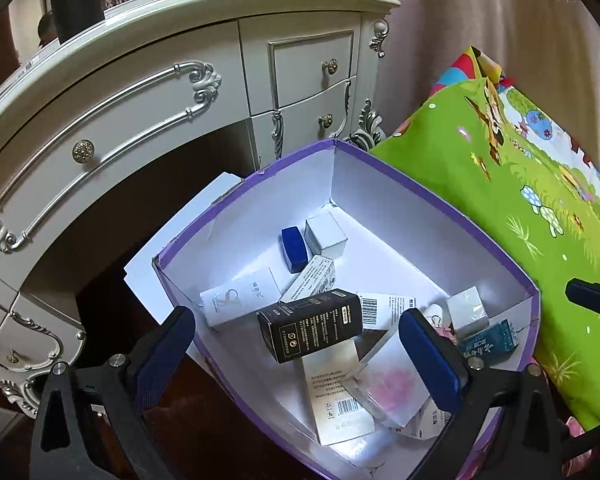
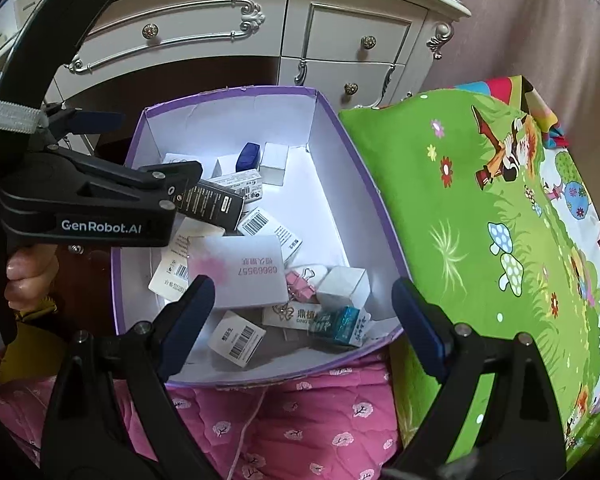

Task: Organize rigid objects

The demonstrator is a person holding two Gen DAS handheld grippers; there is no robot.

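Purple-rimmed cardboard box (image 2: pixel 380 196) with white walls sat between a cream dresser (image 1: pixel 148 92) and a green cartoon-print cushion (image 2: pixel 480 220), holding small cartons. A black rectangular carton (image 1: pixel 310 324) lay atop them. The left gripper (image 1: pixel 296 344) hovered spread wide and empty above it; the right gripper (image 2: pixel 304 320) was likewise open and empty.

Left gripper (image 1: pixel 296 344) and right gripper (image 2: pixel 304 312) both gape wide — nothing between their fingers.
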